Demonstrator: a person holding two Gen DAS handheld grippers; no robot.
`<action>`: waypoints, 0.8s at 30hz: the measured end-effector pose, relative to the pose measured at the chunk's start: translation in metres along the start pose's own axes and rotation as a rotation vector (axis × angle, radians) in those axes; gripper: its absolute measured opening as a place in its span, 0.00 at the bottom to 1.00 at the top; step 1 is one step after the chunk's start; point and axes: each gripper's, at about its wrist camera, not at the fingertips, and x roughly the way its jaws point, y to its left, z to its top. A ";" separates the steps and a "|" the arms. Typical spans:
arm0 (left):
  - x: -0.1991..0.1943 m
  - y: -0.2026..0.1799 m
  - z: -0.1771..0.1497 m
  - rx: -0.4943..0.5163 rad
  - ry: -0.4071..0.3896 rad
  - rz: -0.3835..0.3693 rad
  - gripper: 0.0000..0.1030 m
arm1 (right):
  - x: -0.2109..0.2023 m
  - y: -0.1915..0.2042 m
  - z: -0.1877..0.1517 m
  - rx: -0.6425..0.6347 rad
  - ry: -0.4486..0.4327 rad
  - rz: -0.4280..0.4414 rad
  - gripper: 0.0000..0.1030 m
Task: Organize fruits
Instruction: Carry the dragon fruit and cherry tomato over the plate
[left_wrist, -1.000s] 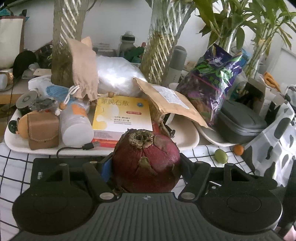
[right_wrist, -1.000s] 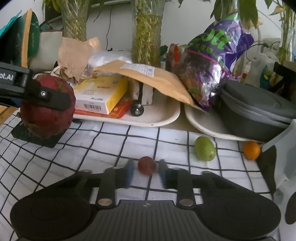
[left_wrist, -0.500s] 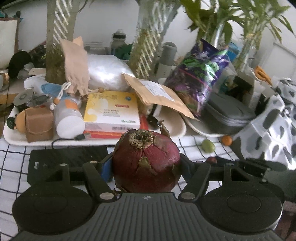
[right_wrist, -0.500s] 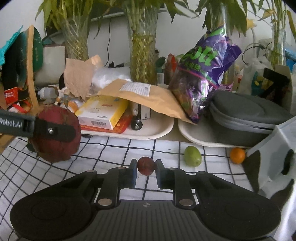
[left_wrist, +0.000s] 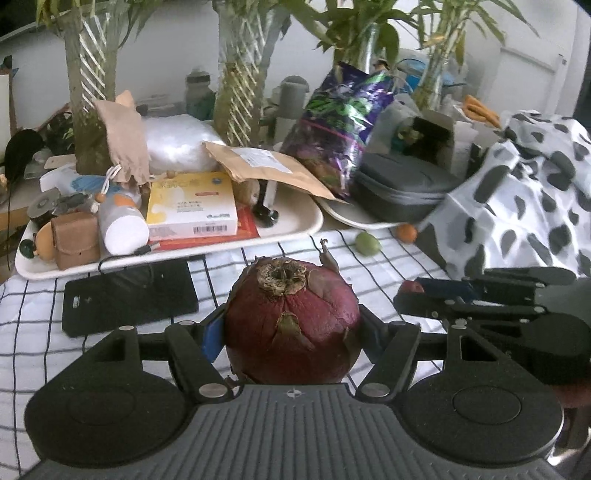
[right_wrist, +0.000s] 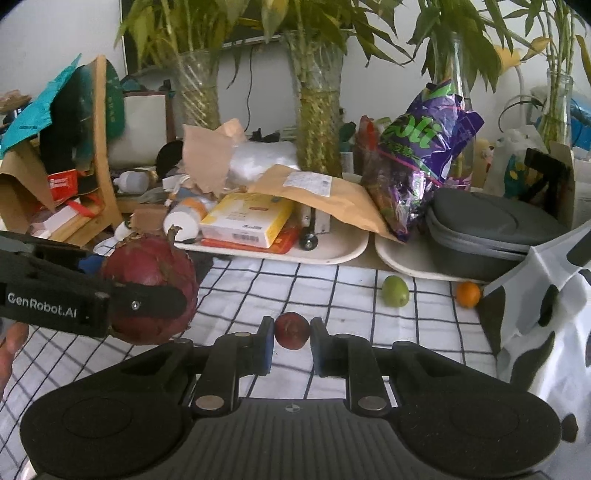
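My left gripper (left_wrist: 291, 328) is shut on a large dark red dragon fruit (left_wrist: 291, 321), held above the checked cloth (left_wrist: 110, 350); the same dragon fruit (right_wrist: 151, 288) shows at the left of the right wrist view. A small dark red fruit (right_wrist: 291, 329) sits clamped between the fingers of my right gripper (right_wrist: 291, 334), lifted off the cloth. The right gripper (left_wrist: 410, 291) also appears at the right of the left wrist view. A green fruit (right_wrist: 395, 290) and a small orange fruit (right_wrist: 468, 294) lie on the cloth near its far edge.
Two white trays (right_wrist: 343, 247) piled with a yellow box (right_wrist: 247, 221), a brown envelope, a purple bag (right_wrist: 421, 155) and a grey case (right_wrist: 491, 229) line the back, with plant vases behind. A black pad (left_wrist: 129, 295) lies on the cloth. A spotted cloth (left_wrist: 517, 206) hangs at the right.
Both grippers have risen and drawn back from the trays with their fruits. The right gripper closed on the small red fruit and lifted it. The right gripper now shows in the left wrist view.
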 end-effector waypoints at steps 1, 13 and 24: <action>-0.003 -0.002 -0.003 0.002 0.001 -0.002 0.66 | -0.004 0.001 -0.001 -0.002 0.000 0.002 0.21; -0.039 -0.030 -0.033 0.032 0.022 -0.055 0.66 | -0.056 0.002 -0.017 0.049 -0.023 -0.012 0.21; -0.070 -0.047 -0.061 0.027 0.015 -0.075 0.66 | -0.079 0.013 -0.042 0.089 0.094 0.072 0.21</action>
